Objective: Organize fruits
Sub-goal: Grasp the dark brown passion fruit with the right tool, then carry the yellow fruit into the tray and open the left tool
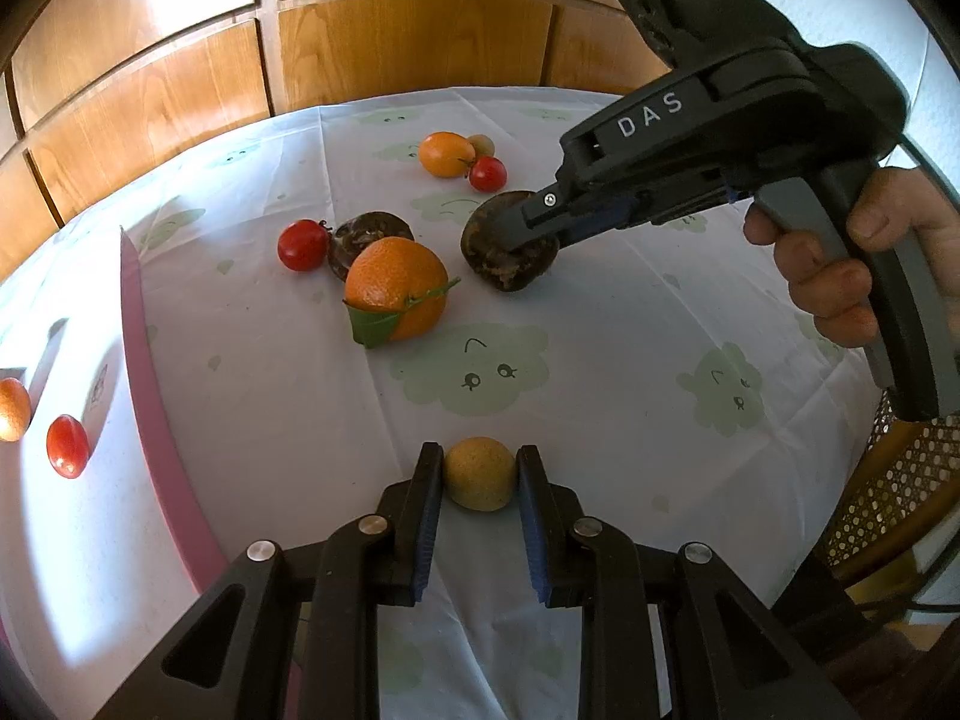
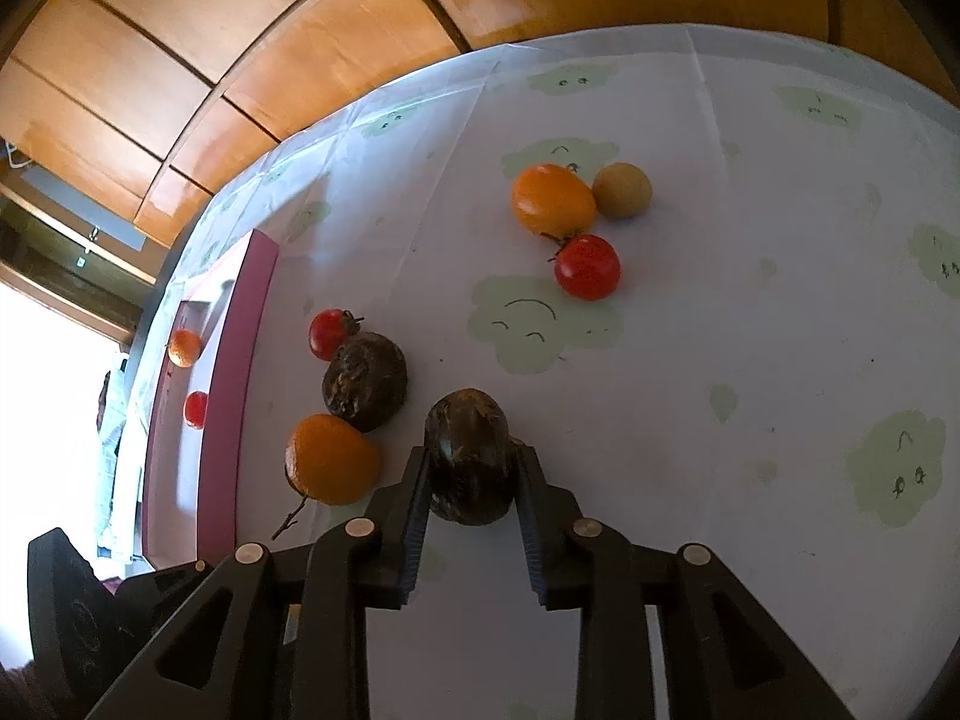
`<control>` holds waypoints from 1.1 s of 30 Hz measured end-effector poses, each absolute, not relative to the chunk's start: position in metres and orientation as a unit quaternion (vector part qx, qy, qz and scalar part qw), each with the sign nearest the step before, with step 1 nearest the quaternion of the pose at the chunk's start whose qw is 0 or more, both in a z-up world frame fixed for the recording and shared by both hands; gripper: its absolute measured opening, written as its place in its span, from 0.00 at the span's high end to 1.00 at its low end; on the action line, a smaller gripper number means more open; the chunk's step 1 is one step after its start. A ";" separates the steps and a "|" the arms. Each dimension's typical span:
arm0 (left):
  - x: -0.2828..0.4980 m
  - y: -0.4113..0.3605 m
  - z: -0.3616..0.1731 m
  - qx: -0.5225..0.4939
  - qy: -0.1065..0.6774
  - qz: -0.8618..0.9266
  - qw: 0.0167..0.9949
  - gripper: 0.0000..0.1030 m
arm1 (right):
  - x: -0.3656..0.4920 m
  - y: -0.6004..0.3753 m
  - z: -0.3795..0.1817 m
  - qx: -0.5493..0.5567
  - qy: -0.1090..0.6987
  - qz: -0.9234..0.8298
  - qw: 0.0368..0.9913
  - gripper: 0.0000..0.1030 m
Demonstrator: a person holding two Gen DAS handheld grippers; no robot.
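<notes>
My left gripper (image 1: pixel 480 463) is shut on a small tan round fruit (image 1: pixel 480 483), low over the cloud-print tablecloth (image 1: pixel 600 324). Farther back, my right gripper (image 2: pixel 471 471) is shut on a dark brown wrinkled fruit (image 2: pixel 471 450); the left wrist view shows that fruit (image 1: pixel 498 258) gripped at table level. To its left lie an orange with a leaf (image 1: pixel 399 288), a second dark fruit (image 1: pixel 366 237) and a red tomato (image 1: pixel 303 245). A group at the back holds a small orange fruit (image 1: pixel 447 153), a tomato (image 1: pixel 487 173) and a tan fruit (image 1: pixel 483 144).
A pink-rimmed tray (image 1: pixel 141 348) at the left holds an orange fruit (image 1: pixel 12 408) and a red tomato (image 1: pixel 67 445). Wooden cabinet doors (image 1: pixel 390 42) stand behind the table. A wicker chair back (image 1: pixel 900 480) is at the right, below the person's hand (image 1: pixel 840 276).
</notes>
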State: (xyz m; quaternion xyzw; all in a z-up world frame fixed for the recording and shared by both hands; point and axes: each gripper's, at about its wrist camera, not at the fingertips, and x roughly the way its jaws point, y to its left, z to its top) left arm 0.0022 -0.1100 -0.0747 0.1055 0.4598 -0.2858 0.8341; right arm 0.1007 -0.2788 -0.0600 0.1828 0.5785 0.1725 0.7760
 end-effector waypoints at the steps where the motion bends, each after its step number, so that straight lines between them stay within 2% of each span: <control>1: 0.002 -0.110 -0.075 0.105 0.460 -0.286 0.834 0.76 | 0.101 -0.279 -0.060 0.184 0.578 0.173 0.776 0.73; 9: 0.002 -0.108 -0.072 0.101 0.461 -0.286 0.834 0.76 | 0.096 -0.264 -0.054 0.125 0.571 0.174 0.793 0.73; 16: 0.003 -0.099 -0.049 0.074 0.445 -0.293 0.843 0.76 | 0.096 -0.266 -0.054 0.131 0.573 0.173 0.790 0.73; 24: 0.037 -0.036 -0.003 -0.030 0.424 -0.241 0.872 0.76 | 0.096 -0.264 -0.051 0.119 0.571 0.173 0.793 0.73; 33: 0.110 0.041 -0.012 -0.081 0.446 -0.118 0.883 0.76 | 0.096 -0.261 -0.050 0.112 0.571 0.172 0.795 0.73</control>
